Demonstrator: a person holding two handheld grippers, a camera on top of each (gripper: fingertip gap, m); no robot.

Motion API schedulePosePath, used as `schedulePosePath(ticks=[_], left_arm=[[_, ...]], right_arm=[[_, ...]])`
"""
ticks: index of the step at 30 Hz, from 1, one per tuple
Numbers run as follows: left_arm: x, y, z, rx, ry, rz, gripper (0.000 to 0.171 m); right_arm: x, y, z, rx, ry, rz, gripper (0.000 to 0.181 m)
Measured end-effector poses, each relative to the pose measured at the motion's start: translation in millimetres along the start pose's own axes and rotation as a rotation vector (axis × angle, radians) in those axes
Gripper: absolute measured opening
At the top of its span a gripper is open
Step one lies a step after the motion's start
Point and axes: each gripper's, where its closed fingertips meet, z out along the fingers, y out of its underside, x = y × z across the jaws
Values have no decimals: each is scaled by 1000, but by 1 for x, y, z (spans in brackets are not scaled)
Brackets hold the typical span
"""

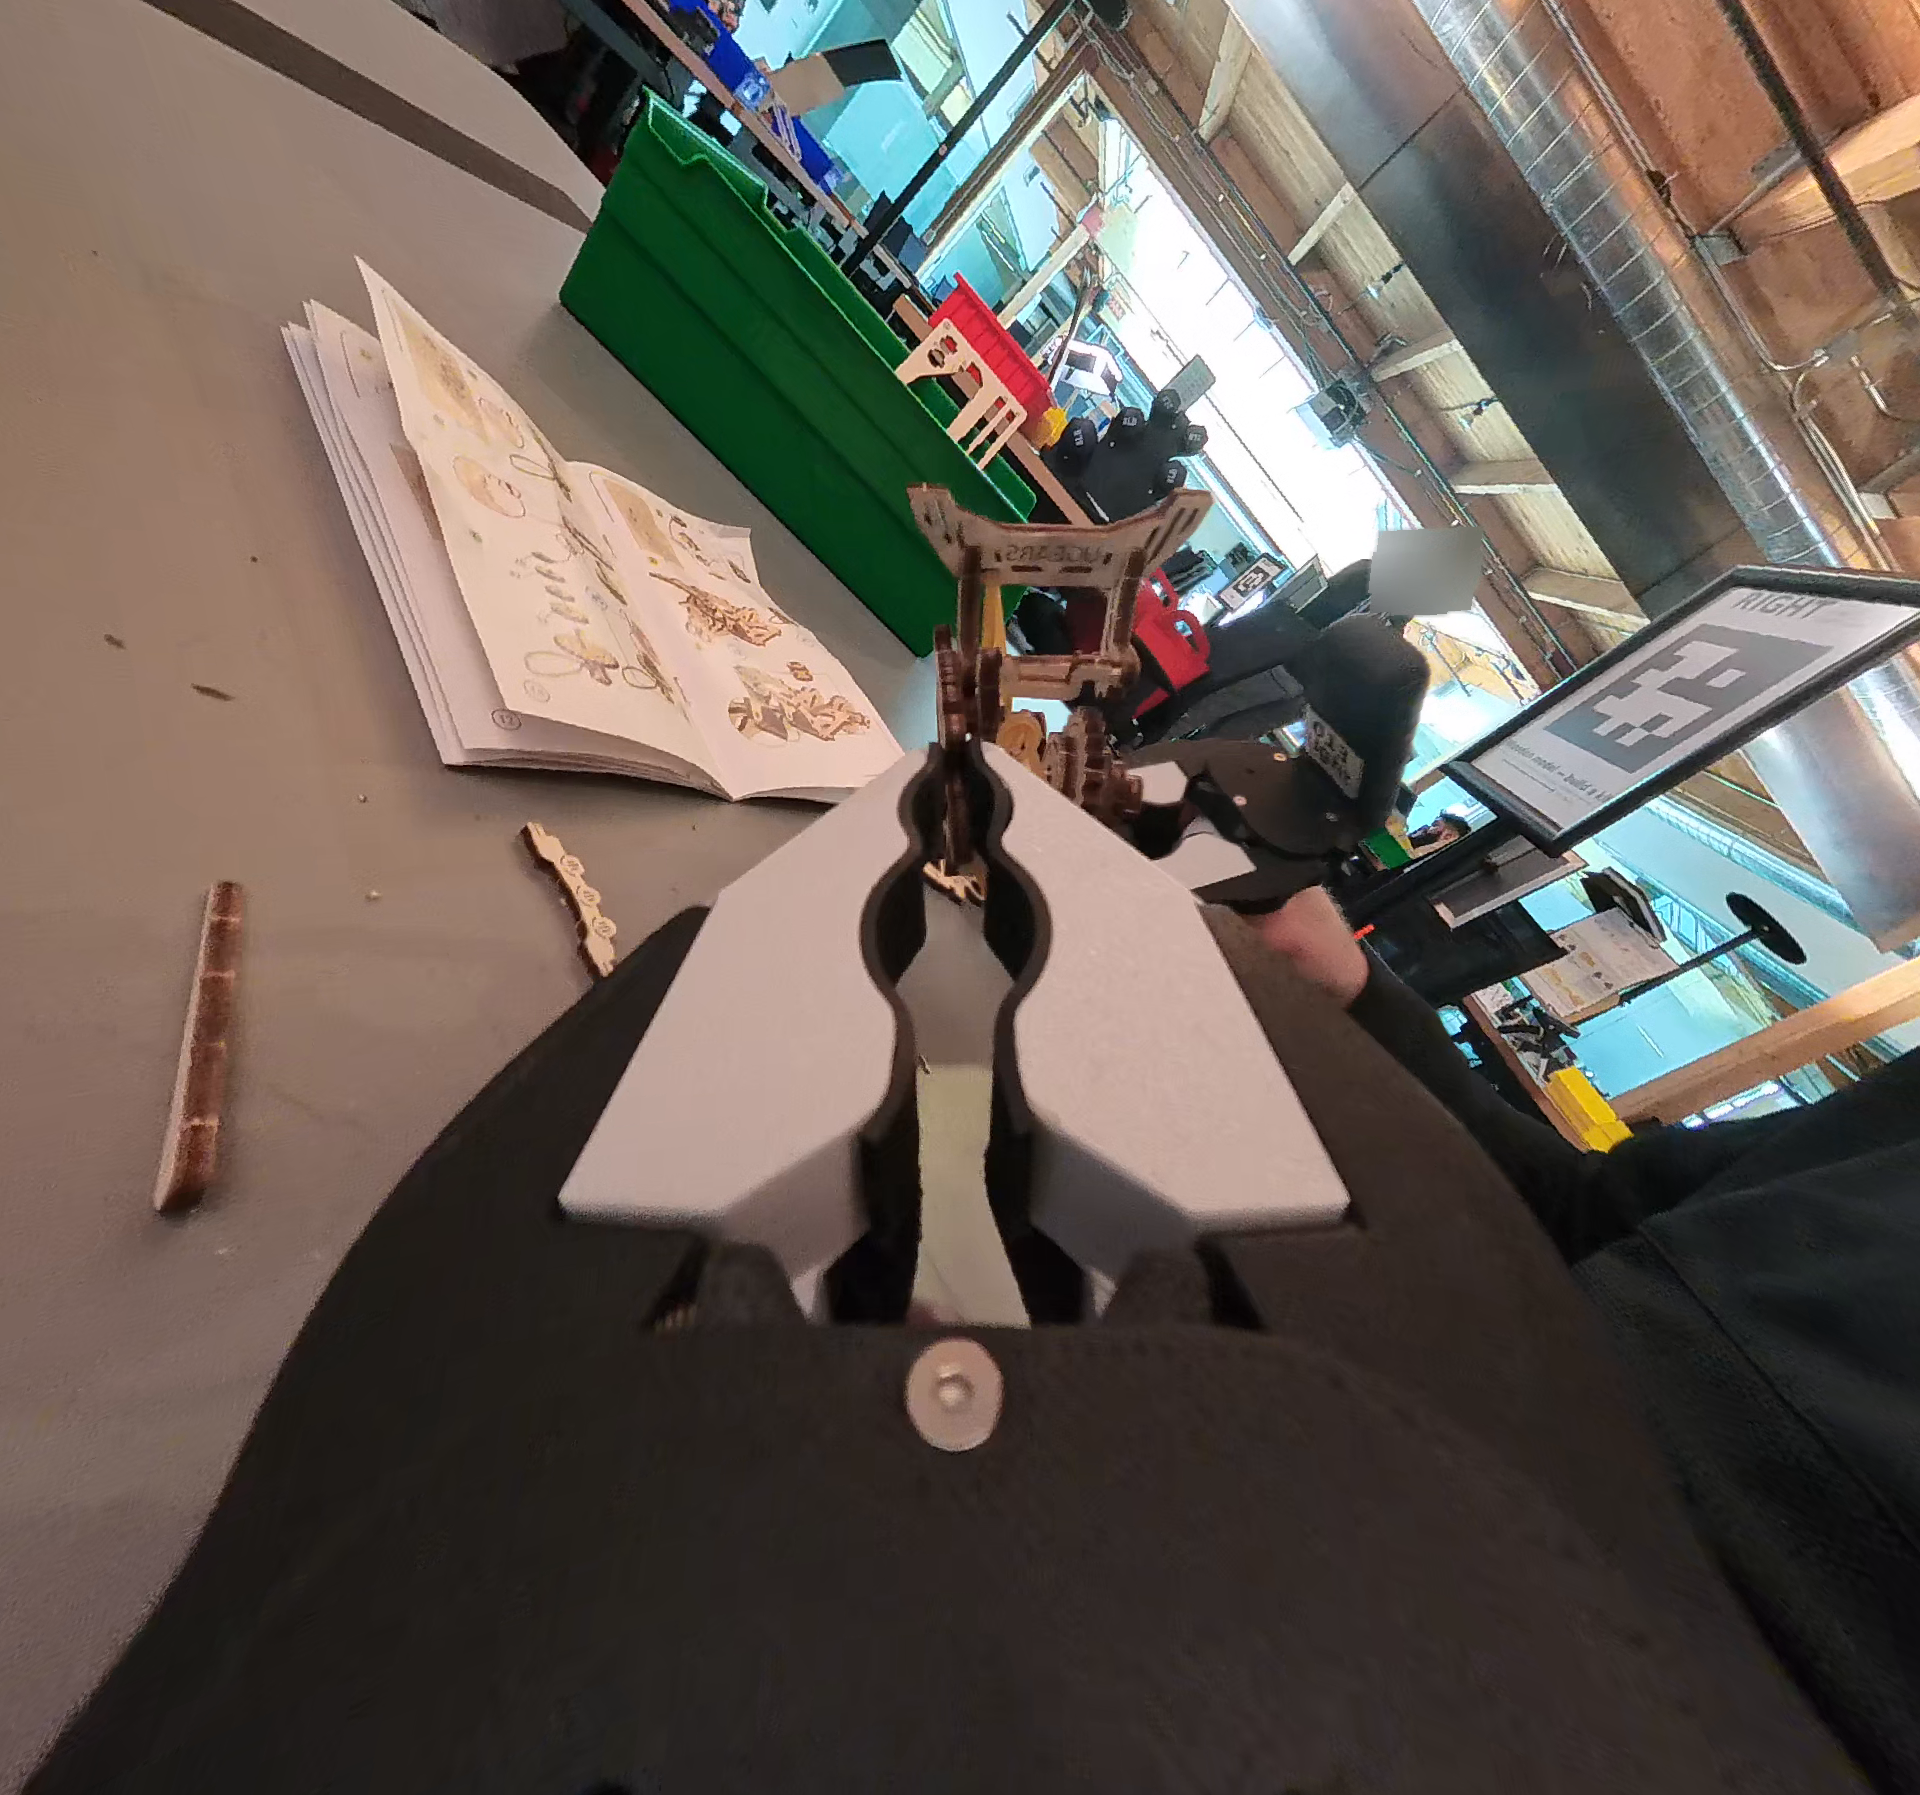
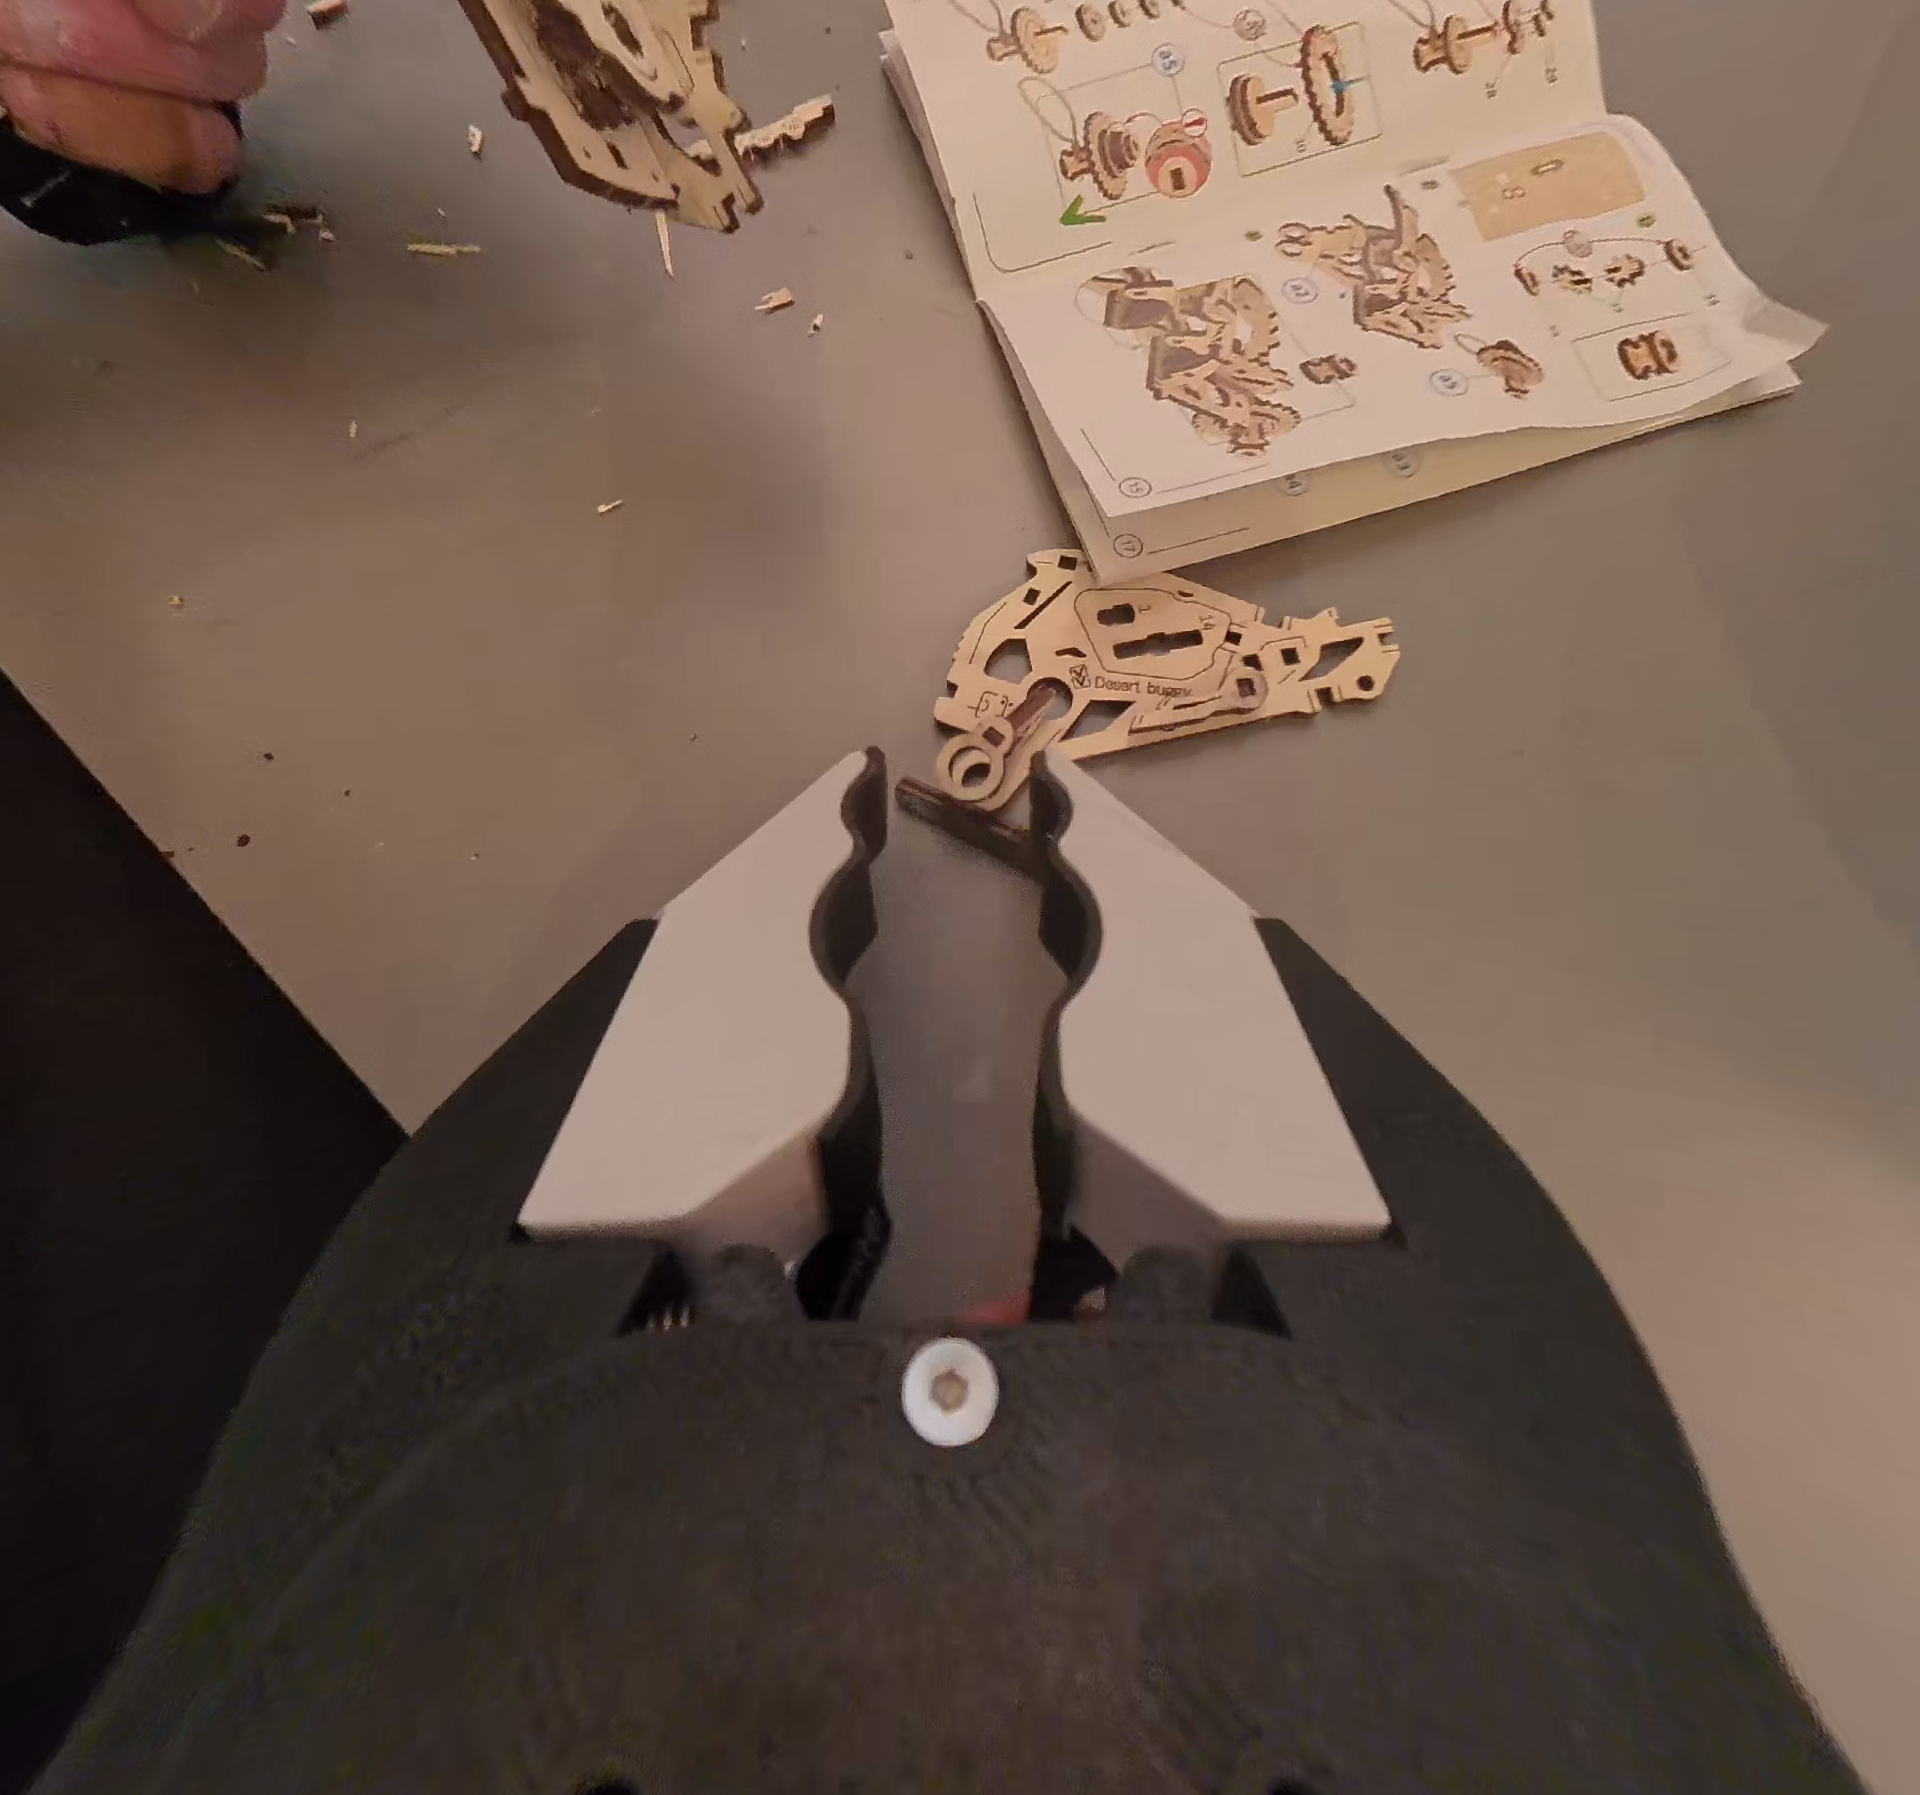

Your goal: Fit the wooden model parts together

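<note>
Roughly midway: left gripper point(image 1: 961, 789) clamps the half-built model point(image 1: 1039, 644), raised off the table point(image 2: 520, 602) beyond the booklet point(image 2: 1299, 218). Right gripper point(image 2: 961, 789), jaws parted, straddles a small link point(image 2: 987, 763) beside the flat panel point(image 2: 1164, 670) below the booklet; panel not yet fitted.

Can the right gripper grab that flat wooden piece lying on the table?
Probably yes. The right gripper is open, its tips right at the near end of the flat wooden piece, and nothing lies between them on the table.
</note>
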Motion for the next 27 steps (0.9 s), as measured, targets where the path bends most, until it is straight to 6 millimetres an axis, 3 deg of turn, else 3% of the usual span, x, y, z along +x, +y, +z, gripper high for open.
schedulePosePath(ticks=[3,9,13,16,19,22,25,27], left_arm=[[0,3,1,-1,-14,-8,1],[0,7,3,-14,-43,-18,1],[0,5,0,-16,-50,-22,1],[2,5,1,-20,-54,-7,1],[3,3,3,-12,-56,5,1],[3,2,4,-8,-66,11,1],[3,3,5,-4,-71,-4,1],[3,2,5,14,-54,-58,1]], right_arm=[[2,0,-6,8,11,27,34],[2,-5,1,13,45,11,33],[20,-1,-13,13,76,12,36],[18,-8,-22,40,26,35,36],[6,-11,-12,17,11,57,37],[3,-2,8,-50,46,74,36],[2,0,15,-63,69,66,14],[2,-1,15,-49,67,69,11]])
